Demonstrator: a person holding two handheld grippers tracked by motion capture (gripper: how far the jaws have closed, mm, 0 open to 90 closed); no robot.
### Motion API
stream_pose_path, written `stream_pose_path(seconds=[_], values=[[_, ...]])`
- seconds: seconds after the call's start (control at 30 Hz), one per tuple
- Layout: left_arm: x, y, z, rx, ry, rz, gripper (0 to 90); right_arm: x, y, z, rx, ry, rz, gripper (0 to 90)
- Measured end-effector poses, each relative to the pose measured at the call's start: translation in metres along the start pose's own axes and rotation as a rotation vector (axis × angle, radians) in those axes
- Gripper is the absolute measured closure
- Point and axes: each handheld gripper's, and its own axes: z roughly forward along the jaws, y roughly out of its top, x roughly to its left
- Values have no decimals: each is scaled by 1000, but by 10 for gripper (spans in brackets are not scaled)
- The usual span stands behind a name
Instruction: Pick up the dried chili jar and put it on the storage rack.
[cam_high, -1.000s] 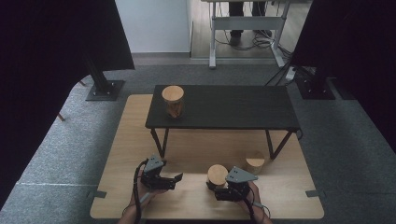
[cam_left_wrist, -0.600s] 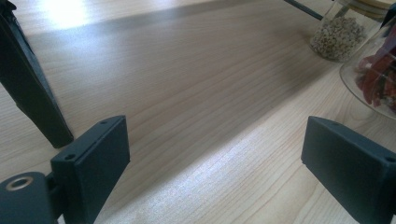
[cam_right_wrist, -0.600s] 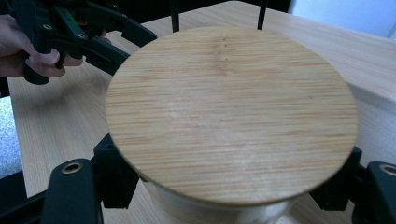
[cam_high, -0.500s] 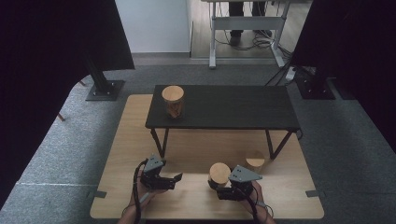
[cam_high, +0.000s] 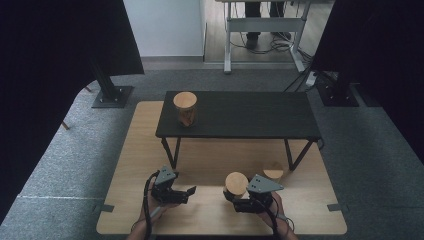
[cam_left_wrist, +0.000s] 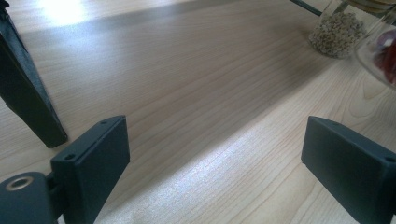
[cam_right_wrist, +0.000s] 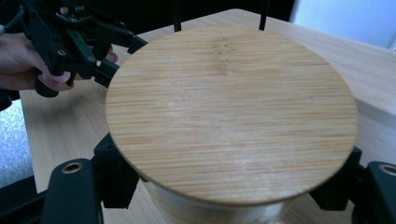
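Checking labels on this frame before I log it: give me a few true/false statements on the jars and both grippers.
1. The right gripper has its jaws around a jar with a wooden lid. True.
2. The left gripper holds a jar. False: its jaws are open, with only the wooden board between them.
3. A jar stands on the black table. True.
4. Two jars stand on the black table. False: one; another jar stands on the board near the table's leg.

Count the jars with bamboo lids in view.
3. One jar stands on the black table's left end. One jar is clamped in the right gripper on the wooden board. One jar stands by the table's right legs. More may be hidden.
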Motion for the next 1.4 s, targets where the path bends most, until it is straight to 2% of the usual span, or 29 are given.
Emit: stream_pose_path(seconds=[0.33, 0.8, 1.2, 1.4], values=[[1, 0, 0, 2, 2, -3, 75, -2, 13, -9, -13, 12, 0, 253], [1, -1, 1, 8, 2, -2, 75, -3, 49, -20, -29, 41, -29, 253], [1, -1, 1, 11, 3, 3, 75, -4, 58, -21, -14, 53, -39, 253], [1, -1, 2, 10, 2, 1, 75, -6, 66, -23, -25, 62, -39, 253]])
